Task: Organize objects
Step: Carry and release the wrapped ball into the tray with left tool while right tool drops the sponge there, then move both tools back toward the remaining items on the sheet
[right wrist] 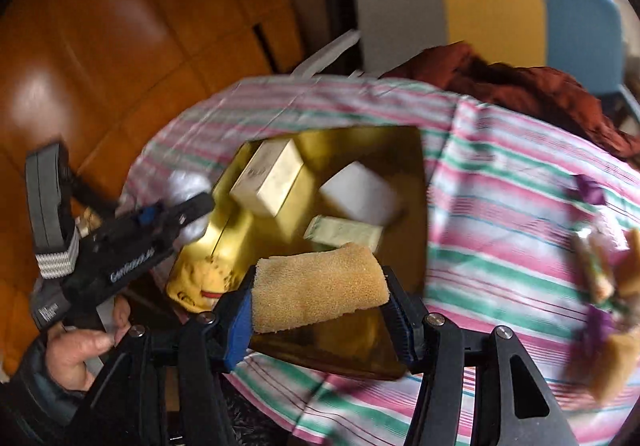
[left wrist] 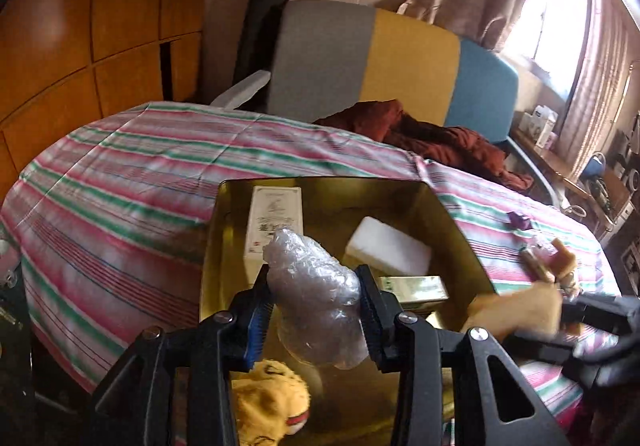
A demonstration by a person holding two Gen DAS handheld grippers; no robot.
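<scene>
- Left wrist view: the left gripper [left wrist: 316,310] is pinching a crumpled wad of clear bubble wrap [left wrist: 316,286] between its fingers, hovering over the open gold tin [left wrist: 460,234] on the striped cloth [left wrist: 132,174].
- Inside the tin are lying a cream carton [left wrist: 272,222], a white foam block [left wrist: 388,246] and a small gold box [left wrist: 416,288]; a yellow plush toy [left wrist: 268,402] is showing low in the frame beneath the fingers.
- Risk as I judge it: the wrap is light and springy, so it may be clinging to a pad on release or bouncing over the tin wall.
- The right gripper is blurring at this view's right edge, just beside the tin.
- Right wrist view: the right gripper [right wrist: 320,292] is squeezing a tan sponge [right wrist: 320,286] across its width, fingers pointing forward and down over the tin's near edge.
- The person's left hand [right wrist: 80,346] is gripping the other tool's handle, angling it in from the left toward the same tin.
- Risk: both tools are crowding one opening and may collide or nudge the tin.
- More sponge pieces and purple scraps [right wrist: 588,190] are waiting, blurred, on the cloth to the right.
</scene>
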